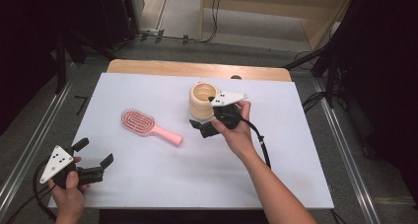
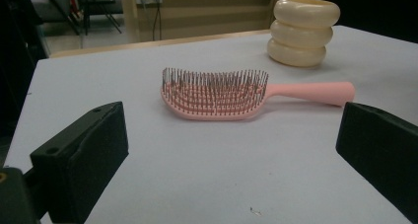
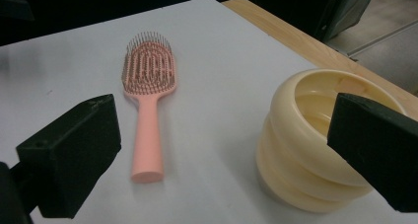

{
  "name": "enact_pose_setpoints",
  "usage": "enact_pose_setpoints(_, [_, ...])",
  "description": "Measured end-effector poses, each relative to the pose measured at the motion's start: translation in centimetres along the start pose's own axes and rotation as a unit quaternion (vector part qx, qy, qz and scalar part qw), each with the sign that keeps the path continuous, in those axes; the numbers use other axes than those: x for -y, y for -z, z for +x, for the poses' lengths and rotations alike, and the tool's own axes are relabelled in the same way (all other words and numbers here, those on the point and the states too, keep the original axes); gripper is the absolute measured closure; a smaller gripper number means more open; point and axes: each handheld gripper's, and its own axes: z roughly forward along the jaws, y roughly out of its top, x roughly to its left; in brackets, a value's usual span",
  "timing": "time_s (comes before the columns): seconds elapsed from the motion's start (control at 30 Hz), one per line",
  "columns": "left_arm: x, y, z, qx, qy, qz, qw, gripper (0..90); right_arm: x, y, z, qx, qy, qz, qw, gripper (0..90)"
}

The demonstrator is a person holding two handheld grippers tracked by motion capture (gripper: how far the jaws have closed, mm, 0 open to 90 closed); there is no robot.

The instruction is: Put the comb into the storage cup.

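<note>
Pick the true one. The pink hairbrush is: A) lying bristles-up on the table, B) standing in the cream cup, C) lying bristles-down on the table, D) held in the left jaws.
A: the hairbrush lies flat on the table, bristles pointing up, apart from the cup and from both open grippers.

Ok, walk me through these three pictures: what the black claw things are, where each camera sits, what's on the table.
A person holds a two-jaw gripper in each hand. The high view looks down on the white table: the left gripper hovers open at the near corner, and the right gripper is open beside the cream ribbed cup. The other two pictures come from cameras riding on each gripper, looking out between its black jaws. A pink hairbrush lies bristles up. Nothing is held.
</note>
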Motion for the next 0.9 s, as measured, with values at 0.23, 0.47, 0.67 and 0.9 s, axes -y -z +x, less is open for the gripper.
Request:
enact_pose_setpoints(0.23, [0.0,0.0,0.0,0.000,-0.002,0.000,1.0000,0.0,-0.9,-1.1,0.5,-0.007,0.007,0.009,0.9999,0.0])
enact_pose_setpoints(0.47, [0.0,0.0,0.0,0.001,-0.004,0.001,1.0000,0.0,-1.7,-3.1,1.4,-0.020,0.020,0.023,0.9993,0.0])
enact_pose_setpoints(0.67, [0.0,0.0,-0.1,0.002,-0.006,0.002,1.0000,0.0,-2.0,-4.6,2.2,-0.015,0.022,0.034,0.9991,13.2])
enact_pose_setpoints(0.9, [0.0,0.0,-0.1,0.003,-0.007,0.002,1.0000,0.0,-2.3,-6.3,3.0,-0.029,0.029,0.056,0.9976,12.8])
